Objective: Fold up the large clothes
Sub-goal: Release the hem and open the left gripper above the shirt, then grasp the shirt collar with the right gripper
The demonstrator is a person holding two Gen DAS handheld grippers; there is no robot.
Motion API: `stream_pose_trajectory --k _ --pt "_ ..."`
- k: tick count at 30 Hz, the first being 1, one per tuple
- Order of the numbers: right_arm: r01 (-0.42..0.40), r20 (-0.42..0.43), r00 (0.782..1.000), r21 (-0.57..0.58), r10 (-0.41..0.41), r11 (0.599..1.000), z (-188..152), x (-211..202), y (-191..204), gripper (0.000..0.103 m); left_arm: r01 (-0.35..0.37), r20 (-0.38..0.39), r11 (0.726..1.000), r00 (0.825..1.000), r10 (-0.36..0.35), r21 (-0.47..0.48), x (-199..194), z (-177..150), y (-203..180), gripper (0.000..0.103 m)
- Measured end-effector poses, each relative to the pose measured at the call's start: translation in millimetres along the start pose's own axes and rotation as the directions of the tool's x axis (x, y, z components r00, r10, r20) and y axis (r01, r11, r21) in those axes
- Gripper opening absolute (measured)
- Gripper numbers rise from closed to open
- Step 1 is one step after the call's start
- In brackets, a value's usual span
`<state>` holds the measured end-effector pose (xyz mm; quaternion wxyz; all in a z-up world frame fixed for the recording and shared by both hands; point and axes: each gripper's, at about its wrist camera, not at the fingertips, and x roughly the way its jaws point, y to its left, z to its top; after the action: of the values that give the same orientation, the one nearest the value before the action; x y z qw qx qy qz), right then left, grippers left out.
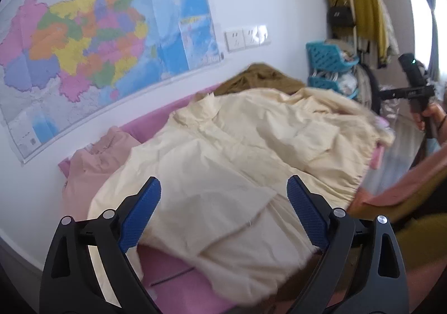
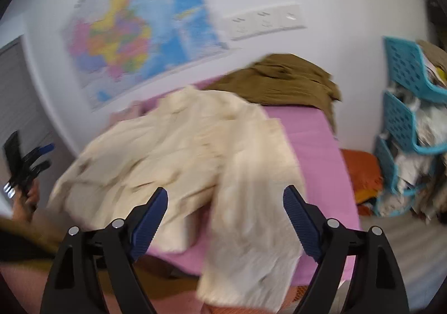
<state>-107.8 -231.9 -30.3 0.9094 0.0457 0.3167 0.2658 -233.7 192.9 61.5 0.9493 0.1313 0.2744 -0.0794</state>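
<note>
A large cream jacket (image 1: 229, 151) lies spread over the pink-covered table (image 1: 173, 274), one part hanging over the near edge (image 2: 251, 244). My left gripper (image 1: 223, 191) hovers above its near side with the blue pads (image 1: 142, 213) wide apart and nothing between them. My right gripper (image 2: 225, 200) is open too, above the hanging part of the cream jacket (image 2: 178, 146), its pads clear of the cloth. Each gripper shows in the other's view: the right one, held in a hand (image 1: 416, 90), and the left one (image 2: 26, 163).
An olive-brown garment (image 2: 279, 82) is heaped at the table's far end, a pale pink garment (image 1: 95, 165) lies at the left by the wall. A map (image 1: 97, 34) hangs on the wall. A blue basket rack (image 2: 405, 129) stands to the right, with clothes on a stand (image 1: 360, 14) behind.
</note>
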Motion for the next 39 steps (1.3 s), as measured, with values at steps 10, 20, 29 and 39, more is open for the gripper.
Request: stream_pose_trajectory --k 10,20,29,39 --pt "-0.085 -0.02 0.996 -0.148 0.083 0.985 56.3 55.4 42.8 0.083 -0.103 -0.164 0.995 0.981 0.102 0.005 134.5 47.4 17.5 0.087" --pt "-0.182 -0.231 0.966 -0.292 0.116 0.939 155.1 246.9 160.6 0.081 -0.163 -0.297 0.984 0.945 0.136 -0.069 264.8 81.8 80.5 0.074" --pt "-0.117 -0.326 0.944 -0.191 0.049 0.975 187.3 399.0 190.2 0.074 -0.218 -0.334 0.965 0.929 0.16 -0.145 308.3 84.0 130.8 0.072" --pt "-0.077 -0.298 0.955 -0.267 -0.007 0.961 201.7 420.9 195.9 0.013 -0.231 -0.349 0.957 0.923 0.159 -0.177 324.3 74.9 162.9 0.073"
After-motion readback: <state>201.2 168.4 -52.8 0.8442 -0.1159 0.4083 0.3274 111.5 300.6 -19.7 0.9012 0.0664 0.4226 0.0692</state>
